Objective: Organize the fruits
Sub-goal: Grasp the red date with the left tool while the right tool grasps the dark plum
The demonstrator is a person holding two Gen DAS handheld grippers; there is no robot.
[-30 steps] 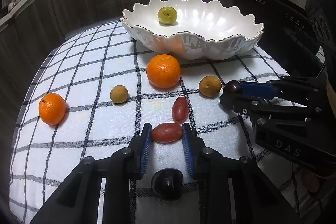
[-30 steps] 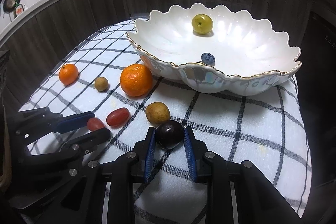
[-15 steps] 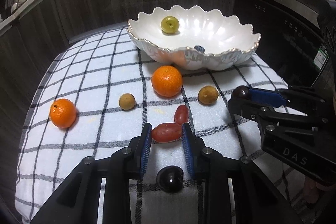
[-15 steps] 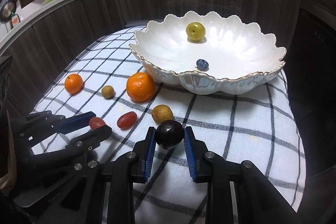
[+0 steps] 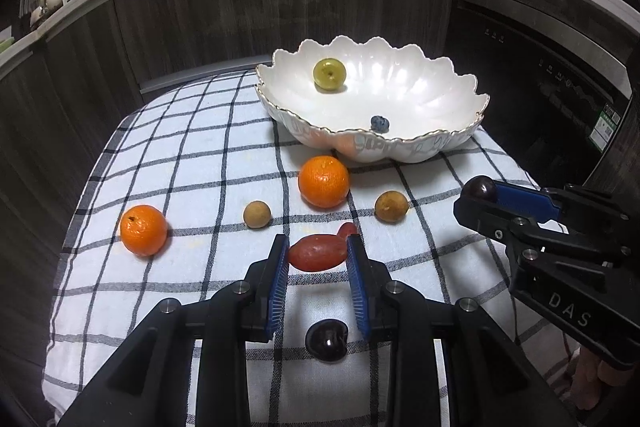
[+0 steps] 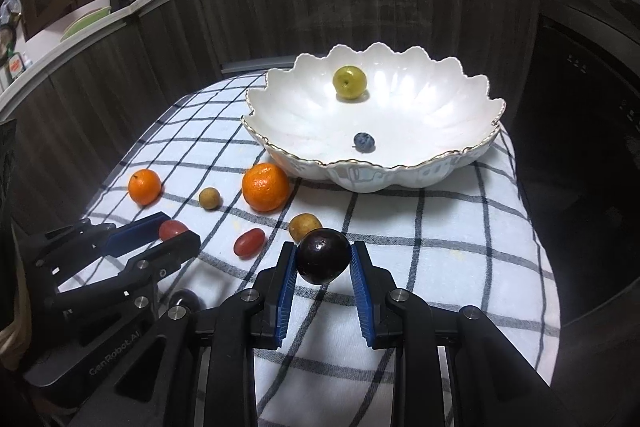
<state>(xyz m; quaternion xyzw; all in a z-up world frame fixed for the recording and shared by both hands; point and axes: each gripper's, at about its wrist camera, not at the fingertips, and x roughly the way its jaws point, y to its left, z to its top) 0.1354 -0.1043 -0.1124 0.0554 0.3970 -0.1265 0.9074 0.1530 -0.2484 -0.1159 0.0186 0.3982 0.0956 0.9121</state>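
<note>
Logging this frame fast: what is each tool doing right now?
Left tool: closed on the oblong red grape, lifted.
Right tool: closed on the round dark purple plum, lifted.

Lifted between blue pads: long red grape (image 5: pixel 317 252), near left; dark plum (image 6: pixel 323 261), near right. Resting in far scalloped white bowl (image 6: pixel 404 173): green fruit (image 6: pixel 350 83), blueberry (image 6: pixel 364 141).

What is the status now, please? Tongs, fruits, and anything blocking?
Left tongs shut on red grape. Right tongs shut on dark plum. Bowl ahead holds green fruit and blueberry. Nothing blocking.
</note>
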